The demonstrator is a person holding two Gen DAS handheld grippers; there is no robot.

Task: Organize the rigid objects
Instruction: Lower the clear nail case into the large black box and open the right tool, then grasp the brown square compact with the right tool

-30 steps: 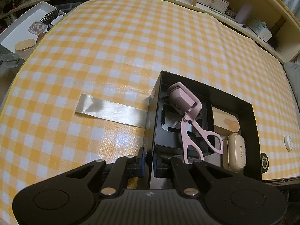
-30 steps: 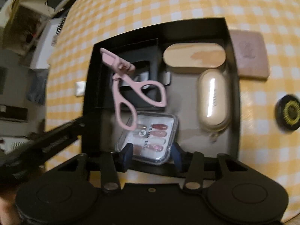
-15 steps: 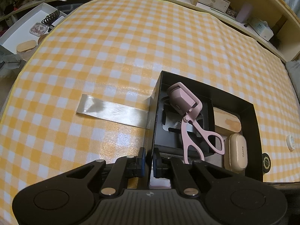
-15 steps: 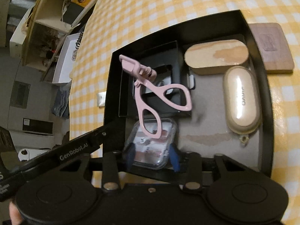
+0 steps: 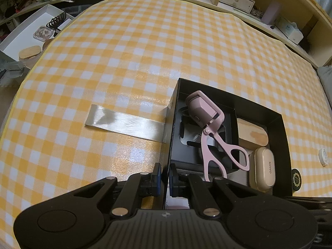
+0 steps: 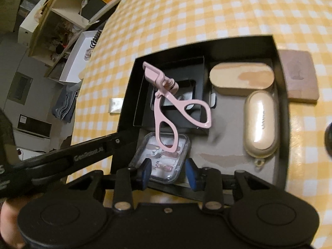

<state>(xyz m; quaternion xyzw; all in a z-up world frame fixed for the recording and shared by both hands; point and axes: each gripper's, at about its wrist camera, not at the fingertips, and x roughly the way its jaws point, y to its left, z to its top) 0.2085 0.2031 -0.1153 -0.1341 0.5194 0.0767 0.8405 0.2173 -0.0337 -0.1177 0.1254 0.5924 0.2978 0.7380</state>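
Note:
A black box [image 5: 228,98] lies on the yellow checked cloth. My left gripper [image 5: 165,178] is shut on its near left wall. A pink eyelash curler [image 5: 207,112] leans on a black insert inside it. Beside the curler lie a wooden oval case [image 5: 252,133] and a gold pill-shaped case [image 5: 262,168]. In the right wrist view a clear nail-tip case [image 6: 164,157] rests in the box's [image 6: 207,43] near corner, under the curler's [image 6: 159,78] handles. My right gripper [image 6: 168,174] straddles that case with jaws opening; a gap shows at the right pad.
A strip of clear tape [image 5: 124,123] runs from the box's left wall across the cloth. A brown compact [image 6: 298,76] lies outside the far right wall. A black round lid [image 5: 296,178] and a small white disc [image 5: 323,156] sit right of it. Shelves ring the table.
The right wrist view has swung and rolled, so the box sits more to the right in it. The right jaws stand slightly narrower around the nail-tip case. The left gripper has kept still.

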